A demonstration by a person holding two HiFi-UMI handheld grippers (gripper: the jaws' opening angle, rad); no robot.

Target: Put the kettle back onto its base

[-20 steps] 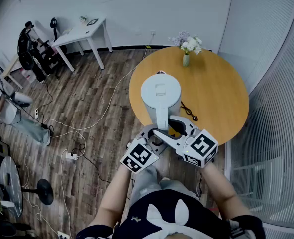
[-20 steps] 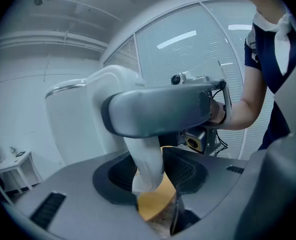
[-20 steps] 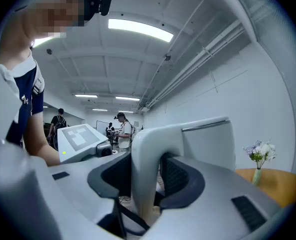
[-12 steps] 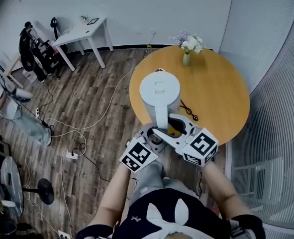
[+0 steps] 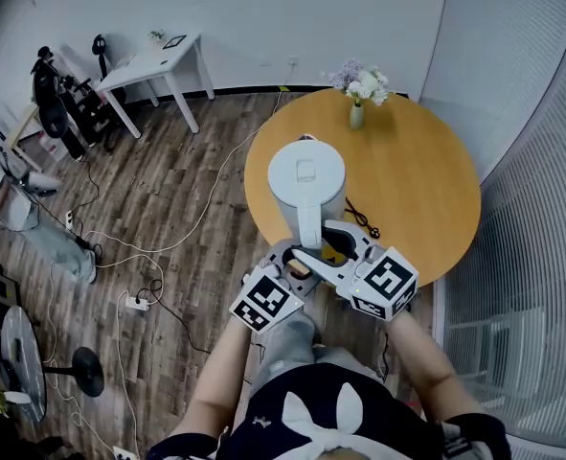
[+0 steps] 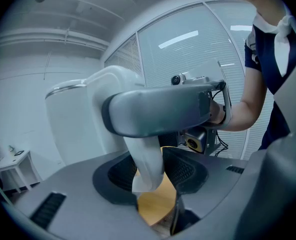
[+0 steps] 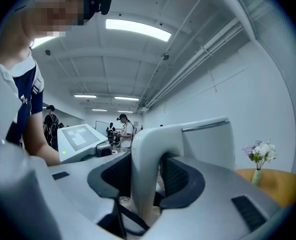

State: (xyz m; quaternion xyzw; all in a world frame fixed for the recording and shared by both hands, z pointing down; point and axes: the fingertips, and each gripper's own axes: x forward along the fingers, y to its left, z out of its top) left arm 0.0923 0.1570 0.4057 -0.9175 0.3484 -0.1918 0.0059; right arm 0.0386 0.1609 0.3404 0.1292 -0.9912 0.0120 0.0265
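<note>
1. On the round wooden table (image 5: 426, 180), near the edge closest to the person, is one white kettle (image 5: 305, 178). Its lid is shut, so its contents are hidden. Its body covers whatever is beneath it, so it cannot be told whether it rests on anything.
2. At the far edge of the table, one small vase (image 5: 356, 115) holds a bunch of white and pale purple flowers (image 5: 361, 80).
3. Counted:
   - one kettle
   - one vase
   - one black cord (image 5: 361, 215), lying on the tabletop just to the right of the kettle
   - two grippers
   - one white side table (image 5: 158, 60), standing by the wall on the wooden floor (image 5: 187, 180), well apart from the round table
4. The kettle's handle (image 5: 310, 230) points back toward the person, and both grippers meet on it from either side.
5. The right gripper (image 7: 146, 176) is clenched on the upright part of the handle, with a dark pad against each side. In the right gripper view the kettle's body rises just beyond the jaws, to the right.
6. The left gripper (image 6: 150, 174) grasps the tapering lower end of the same handle, just beneath the right gripper's grey jaw, which crosses above it in the left gripper view. A patch of tabletop shows below the handle's tip, and the kettle's body stands to the left of the jaws.
</note>
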